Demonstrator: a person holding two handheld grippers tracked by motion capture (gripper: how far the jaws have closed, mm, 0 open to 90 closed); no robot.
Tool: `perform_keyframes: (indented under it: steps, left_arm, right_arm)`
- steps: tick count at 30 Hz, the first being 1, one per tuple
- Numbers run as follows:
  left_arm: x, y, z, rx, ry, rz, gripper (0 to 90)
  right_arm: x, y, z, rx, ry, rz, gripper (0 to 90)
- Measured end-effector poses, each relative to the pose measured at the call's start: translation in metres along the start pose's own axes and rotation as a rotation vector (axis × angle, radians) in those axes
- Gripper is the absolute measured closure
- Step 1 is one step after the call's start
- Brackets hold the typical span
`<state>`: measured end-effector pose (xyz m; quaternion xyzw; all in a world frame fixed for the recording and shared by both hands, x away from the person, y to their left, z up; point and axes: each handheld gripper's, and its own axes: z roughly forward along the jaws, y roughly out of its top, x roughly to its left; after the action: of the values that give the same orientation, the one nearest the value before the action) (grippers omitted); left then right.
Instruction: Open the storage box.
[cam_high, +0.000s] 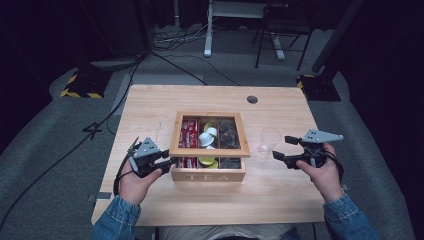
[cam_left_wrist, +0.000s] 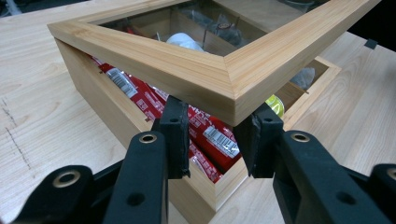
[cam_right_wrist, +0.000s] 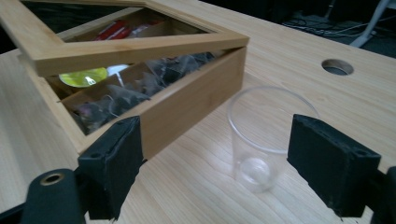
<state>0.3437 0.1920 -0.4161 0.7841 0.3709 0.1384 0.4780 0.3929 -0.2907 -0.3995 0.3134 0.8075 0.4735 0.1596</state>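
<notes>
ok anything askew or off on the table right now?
Only the tea box: its glass-paned lid sits tilted, raised at the front corner where the left gripper has its jaws either side of the frame. Packets inside look orderly. The clear cup stands upright between the right gripper's open jaws. Nothing spilled.

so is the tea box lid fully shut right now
No, in the left gripper view the lid is raised off the tea box, with the left gripper at its front corner and red packets visible through the gap.
</notes>
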Motion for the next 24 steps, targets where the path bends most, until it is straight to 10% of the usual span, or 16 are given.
perform_keyframes:
  steps: [24]
  left_arm:
    - [-0.004, 0.004, 0.000, -0.005, 0.026, 0.014, 64.1]
  right_arm:
    - [0.062, 0.036, 0.035, 0.049, 0.100, -0.214, 22.5]
